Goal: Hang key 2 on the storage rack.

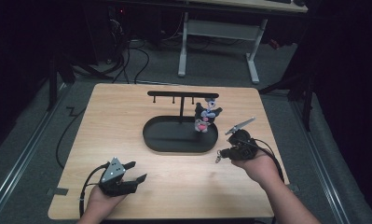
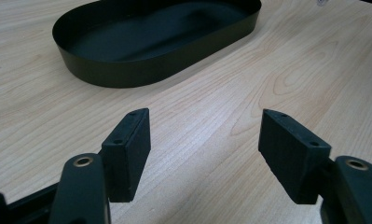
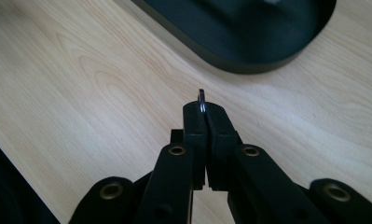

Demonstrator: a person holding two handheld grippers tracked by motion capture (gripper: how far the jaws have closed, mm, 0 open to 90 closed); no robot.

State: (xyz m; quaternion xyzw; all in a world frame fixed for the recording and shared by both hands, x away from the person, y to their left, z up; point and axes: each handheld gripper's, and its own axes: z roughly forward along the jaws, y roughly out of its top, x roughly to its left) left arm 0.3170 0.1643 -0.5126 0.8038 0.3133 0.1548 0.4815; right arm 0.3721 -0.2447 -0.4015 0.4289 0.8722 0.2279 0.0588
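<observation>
Right tool (image 1: 223, 154) sits at the right side of the table (image 1: 127, 107), just off the near right end of the black oval tray (image 1: 160, 140); jaws pressed together, clamped on a small metal key ring (image 3: 201, 100). In the right gripper view the ring stands edge-on between the pad tips, its top poking out just past them. In the high view a small key-chain piece (image 1: 218, 158) hangs below the tool's tip, close above the wood; what it is cannot be made out. The tray's rim lies just beyond the ring, apart from it, with bare wood between. Left tool (image 1: 136, 172) rests near the front left of the table, held low, jaws wide apart with nothing between the pads; in the left gripper view it looks toward the tray's near wall, well apart from it. A T-shaped black hanger stand (image 1: 182, 95) rises from the tray, its crossbar carrying short pegs. A plush-like character charm (image 1: 205, 116) in black, white and pink hangs from the right end of that bar, over the tray's right part, between the stand's post and the right tool.
</observation>
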